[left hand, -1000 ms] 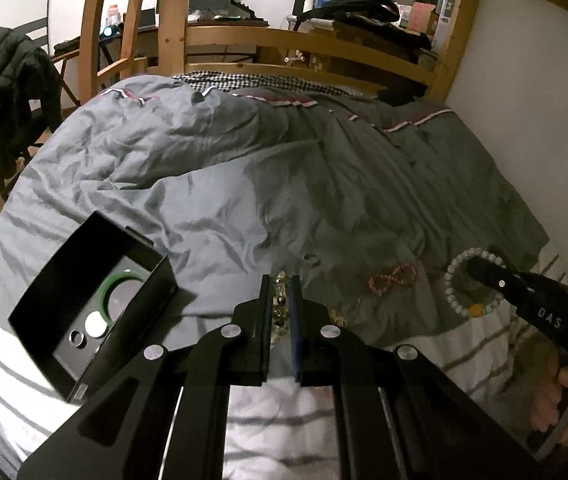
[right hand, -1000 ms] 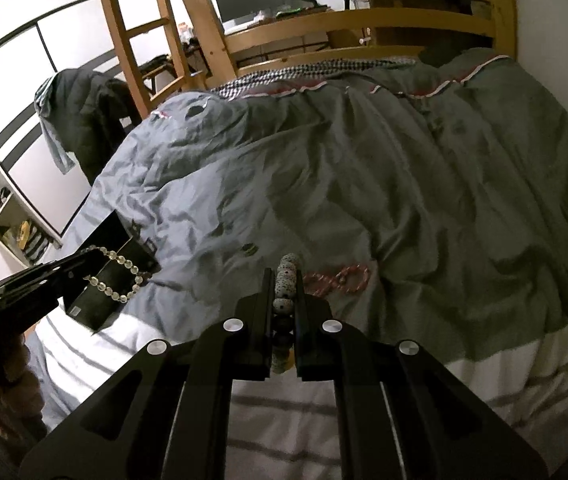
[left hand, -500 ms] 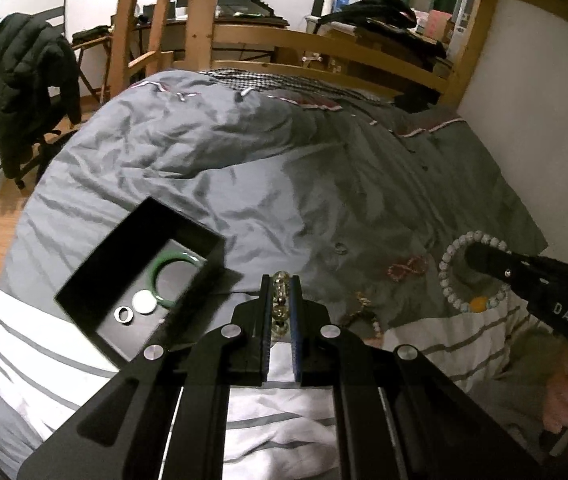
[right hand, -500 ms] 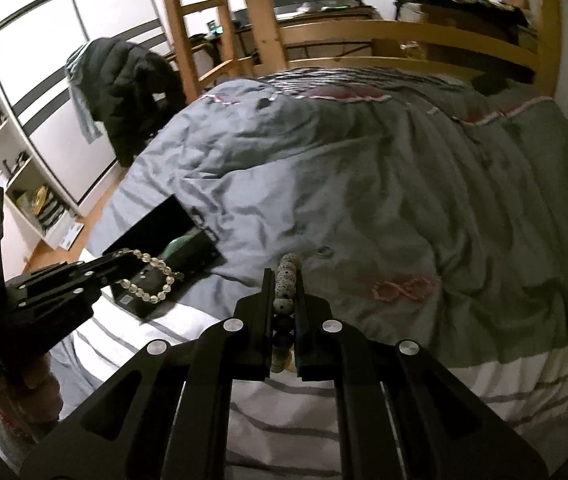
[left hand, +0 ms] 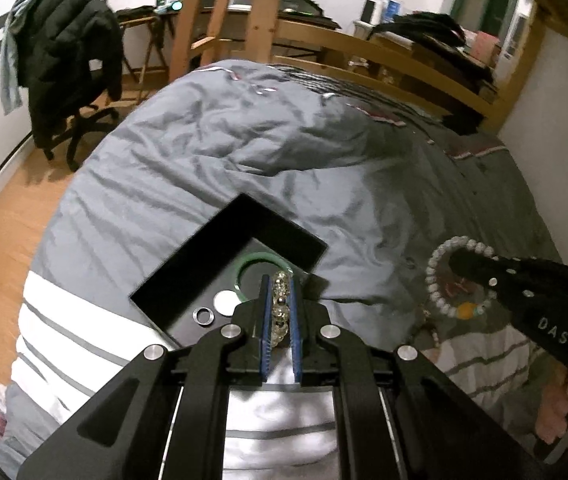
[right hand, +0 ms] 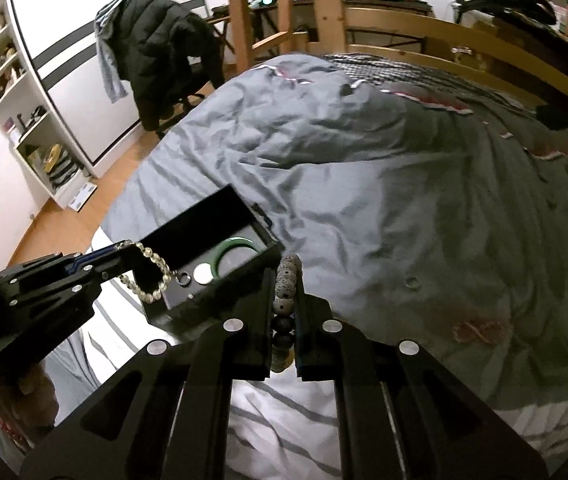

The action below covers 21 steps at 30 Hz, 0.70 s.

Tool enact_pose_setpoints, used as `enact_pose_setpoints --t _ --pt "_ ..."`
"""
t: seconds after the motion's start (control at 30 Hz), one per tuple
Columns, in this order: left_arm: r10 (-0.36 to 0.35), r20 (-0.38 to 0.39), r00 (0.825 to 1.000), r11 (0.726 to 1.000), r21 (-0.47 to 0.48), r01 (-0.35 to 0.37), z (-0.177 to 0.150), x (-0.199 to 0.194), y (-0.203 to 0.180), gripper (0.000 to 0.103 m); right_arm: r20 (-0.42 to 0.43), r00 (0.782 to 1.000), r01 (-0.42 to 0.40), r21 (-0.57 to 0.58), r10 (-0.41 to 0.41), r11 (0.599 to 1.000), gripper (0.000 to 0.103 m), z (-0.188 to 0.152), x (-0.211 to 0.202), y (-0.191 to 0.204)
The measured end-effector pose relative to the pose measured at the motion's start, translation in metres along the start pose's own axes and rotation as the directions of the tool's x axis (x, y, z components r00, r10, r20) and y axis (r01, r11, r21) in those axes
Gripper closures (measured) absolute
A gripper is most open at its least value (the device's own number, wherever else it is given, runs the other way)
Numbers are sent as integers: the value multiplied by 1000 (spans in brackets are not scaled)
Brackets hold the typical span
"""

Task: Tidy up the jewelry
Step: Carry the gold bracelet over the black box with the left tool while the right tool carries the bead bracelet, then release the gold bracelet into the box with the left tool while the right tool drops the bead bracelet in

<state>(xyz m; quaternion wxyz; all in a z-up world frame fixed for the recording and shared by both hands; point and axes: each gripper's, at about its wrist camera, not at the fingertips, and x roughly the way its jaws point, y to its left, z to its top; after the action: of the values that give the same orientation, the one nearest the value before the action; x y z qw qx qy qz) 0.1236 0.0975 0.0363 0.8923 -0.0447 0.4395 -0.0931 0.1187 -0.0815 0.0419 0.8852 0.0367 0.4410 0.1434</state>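
A: Left wrist view: the left gripper [left hand: 280,312] had its jaws pressed together on a string of clear, glassy round beads [left hand: 280,300], hanging right over the open black rectangular box [left hand: 188,280].

B: And the right gripper [right hand: 285,320]?

A: Its jaws were pinching a bracelet of dark, pitted, lava-like beads with some pale ones [right hand: 285,284], just beside the box's near corner. Both strands likely weigh little and flop, since beads on cord have no stiffness. I'd judge the clear ones slick and chip-prone, the pitted ones grippier. Holding across a single bead, as both do, seems right; the rest of the loop dangles and may swing.

B: What was in the box already?

A: A smooth green bangle [left hand: 254,266], rigid and probably brittle, a flat white disc [left hand: 224,303] and a small dark metal ring [left hand: 203,315], all on the matte black floor.

B: Around it?

A: A rumpled grey duvet [left hand: 212,160], soft and creased, over a white striped sheet [left hand: 84,332]. A small ring [right hand: 411,282] and a reddish figure-eight piece [right hand: 479,326] lay on the duvet, well apart from the box.
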Motion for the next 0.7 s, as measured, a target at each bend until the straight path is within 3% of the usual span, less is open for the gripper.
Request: enact_pose_setpoints --t 0.33,0.7 --pt "24 -9 1000 999 -48 -25 6 7 29 95 -45 997 -67 -8 67 998 94 24 49 34" --pt "11 -110 994 991 -133 -26 7 46 53 95 -100 980 -170 40 173 985 94 36 96 55"
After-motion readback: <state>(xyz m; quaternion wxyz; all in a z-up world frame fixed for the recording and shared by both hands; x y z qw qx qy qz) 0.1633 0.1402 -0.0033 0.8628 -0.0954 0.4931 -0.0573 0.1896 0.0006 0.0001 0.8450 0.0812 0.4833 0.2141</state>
